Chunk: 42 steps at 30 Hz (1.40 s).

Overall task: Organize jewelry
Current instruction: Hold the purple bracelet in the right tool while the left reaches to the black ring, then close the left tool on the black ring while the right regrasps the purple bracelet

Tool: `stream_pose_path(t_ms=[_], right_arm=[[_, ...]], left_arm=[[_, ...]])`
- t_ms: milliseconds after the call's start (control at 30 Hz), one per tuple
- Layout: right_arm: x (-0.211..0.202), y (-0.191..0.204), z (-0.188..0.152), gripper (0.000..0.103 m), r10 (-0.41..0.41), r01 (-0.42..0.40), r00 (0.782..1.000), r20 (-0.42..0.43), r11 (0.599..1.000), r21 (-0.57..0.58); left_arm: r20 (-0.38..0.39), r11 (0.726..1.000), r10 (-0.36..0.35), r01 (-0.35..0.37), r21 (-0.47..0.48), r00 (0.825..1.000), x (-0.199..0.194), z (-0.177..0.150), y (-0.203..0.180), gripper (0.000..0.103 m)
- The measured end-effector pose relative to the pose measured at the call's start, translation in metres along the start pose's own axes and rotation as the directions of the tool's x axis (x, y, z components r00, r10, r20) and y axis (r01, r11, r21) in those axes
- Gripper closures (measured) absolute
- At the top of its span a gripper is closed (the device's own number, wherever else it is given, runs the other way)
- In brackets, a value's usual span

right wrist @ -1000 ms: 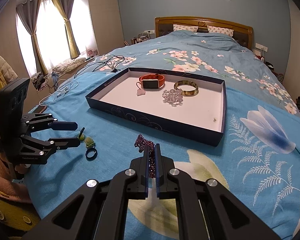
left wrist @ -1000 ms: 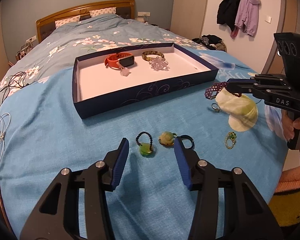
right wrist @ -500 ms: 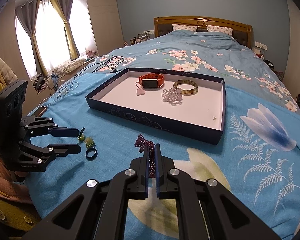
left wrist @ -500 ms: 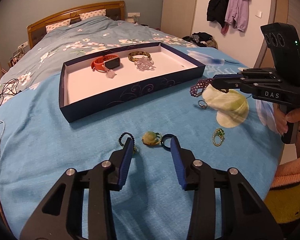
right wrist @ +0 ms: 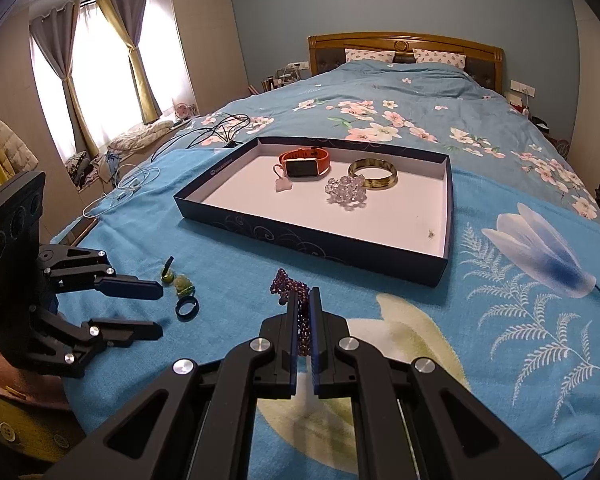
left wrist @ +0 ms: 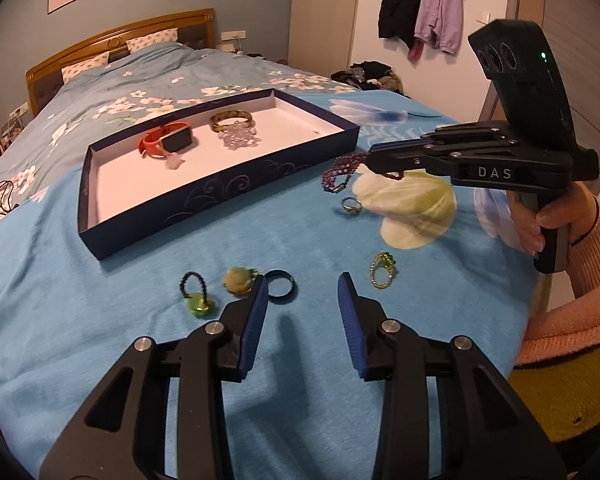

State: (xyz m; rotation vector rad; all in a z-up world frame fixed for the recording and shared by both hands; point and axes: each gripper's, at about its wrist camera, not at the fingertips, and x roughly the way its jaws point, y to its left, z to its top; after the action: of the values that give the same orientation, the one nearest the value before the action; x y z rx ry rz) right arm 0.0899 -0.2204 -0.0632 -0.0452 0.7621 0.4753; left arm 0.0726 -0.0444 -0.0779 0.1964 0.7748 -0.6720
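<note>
A dark blue tray (left wrist: pixel 220 190) (right wrist: pixel 312 236) lies on the bed with an orange watch (left wrist: pixel 166 142) (right wrist: pixel 304 162), a gold bangle (left wrist: pixel 231 119) (right wrist: pixel 373 173) and a clear bead bracelet (left wrist: pixel 238 136) (right wrist: pixel 346 191) inside. My right gripper (right wrist: pixel 305 294) (left wrist: pixel 374 160) is shut on a purple bead bracelet (right wrist: pixel 290 284) (left wrist: pixel 338 174), just above the bedspread near the tray's front wall. My left gripper (left wrist: pixel 302 286) (right wrist: pixel 156 306) is open and empty, low over a black ring (left wrist: pixel 280 280) (right wrist: pixel 187 307), a green pendant (left wrist: pixel 240 280) and a beaded green charm (left wrist: pixel 196 298).
A silver ring (left wrist: pixel 350 205) and a gold-green ring (left wrist: pixel 382 266) lie loose on the blue bedspread (left wrist: pixel 100 320). Cables (right wrist: pixel 216 130) lie beyond the tray's left side. Clothes hang on the wall (left wrist: pixel 420 4) past the bed's right edge.
My left gripper has shifted right and its jaws have spread, now near the black ring. My right gripper has stayed shut on the purple bracelet, almost still.
</note>
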Motion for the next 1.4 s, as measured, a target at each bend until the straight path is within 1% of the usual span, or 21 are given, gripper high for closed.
stream_pose_path(t_ms=[233, 467, 533, 567, 600, 633, 733, 933, 1000, 1067, 1133, 1300, 1333, 1400], right_arm=[[0.001, 0.0, 0.0, 0.099, 0.002, -0.002, 1.0, 0.002, 1.0, 0.009], [0.002, -0.001, -0.002, 0.099, 0.011, -0.011, 1.0, 0.0, 1.0, 0.015], [0.002, -0.002, -0.002, 0.099, 0.011, -0.011, 1.0, 0.001, 1.0, 0.017], [0.002, -0.003, -0.002, 0.099, 0.011, -0.011, 1.0, 0.001, 1.0, 0.02], [0.002, -0.003, -0.002, 0.099, 0.013, -0.013, 1.0, 0.0, 1.0, 0.023], [0.002, -0.004, -0.002, 0.099, 0.014, -0.014, 1.0, 0.0, 0.999, 0.029], [0.002, -0.006, -0.002, 0.099, 0.02, -0.02, 1.0, 0.003, 0.999, 0.035], [0.003, -0.007, -0.002, 0.099, 0.019, -0.019, 1.0, -0.001, 0.999, 0.033], [0.003, -0.009, -0.003, 0.096, 0.01, -0.009, 1.0, -0.014, 0.999, 0.034], [0.006, -0.01, -0.005, 0.07, 0.009, -0.008, 0.999, -0.041, 1.0, 0.026], [0.01, -0.007, -0.01, 0.066, -0.035, 0.034, 0.997, -0.07, 0.999, -0.012], [0.016, -0.011, -0.021, 0.066, -0.04, 0.039, 0.993, -0.113, 0.999, -0.006], [0.017, -0.011, -0.022, 0.068, -0.038, 0.037, 0.992, -0.118, 0.999, -0.009], [0.019, -0.009, -0.023, 0.083, -0.039, 0.036, 0.991, -0.129, 0.999, -0.023]], left_arm=[[-0.021, 0.999, 0.012, -0.013, -0.029, 1.0, 0.003, -0.001, 0.007, 0.067], [-0.073, 0.999, 0.0, -0.004, -0.053, 0.997, 0.019, 0.002, 0.012, 0.068], [-0.081, 0.998, -0.003, -0.002, -0.061, 0.997, 0.023, 0.005, 0.013, 0.069], [-0.083, 0.998, -0.002, -0.003, -0.065, 0.997, 0.025, 0.006, 0.014, 0.073], [-0.09, 0.998, 0.001, -0.007, -0.067, 0.996, 0.027, 0.007, 0.014, 0.079], [-0.093, 0.998, 0.006, -0.012, -0.068, 0.996, 0.029, 0.008, 0.015, 0.081], [-0.093, 0.997, 0.005, -0.012, -0.077, 0.996, 0.031, 0.01, 0.017, 0.081], [-0.093, 0.998, 0.028, -0.034, -0.059, 0.995, 0.032, 0.011, 0.013, 0.081], [-0.093, 0.998, 0.029, -0.034, -0.058, 0.995, 0.032, 0.011, 0.013, 0.081], [-0.093, 0.998, 0.025, -0.031, -0.061, 0.995, 0.032, 0.011, 0.014, 0.081], [-0.092, 0.998, 0.028, -0.034, -0.059, 0.995, 0.032, 0.011, 0.013, 0.081], [-0.092, 0.998, 0.028, -0.033, -0.054, 0.995, 0.032, 0.011, 0.012, 0.081], [-0.092, 0.998, 0.027, -0.033, -0.055, 0.995, 0.032, 0.011, 0.012, 0.081], [-0.091, 0.998, 0.027, -0.033, -0.058, 0.995, 0.032, 0.011, 0.012, 0.081]])
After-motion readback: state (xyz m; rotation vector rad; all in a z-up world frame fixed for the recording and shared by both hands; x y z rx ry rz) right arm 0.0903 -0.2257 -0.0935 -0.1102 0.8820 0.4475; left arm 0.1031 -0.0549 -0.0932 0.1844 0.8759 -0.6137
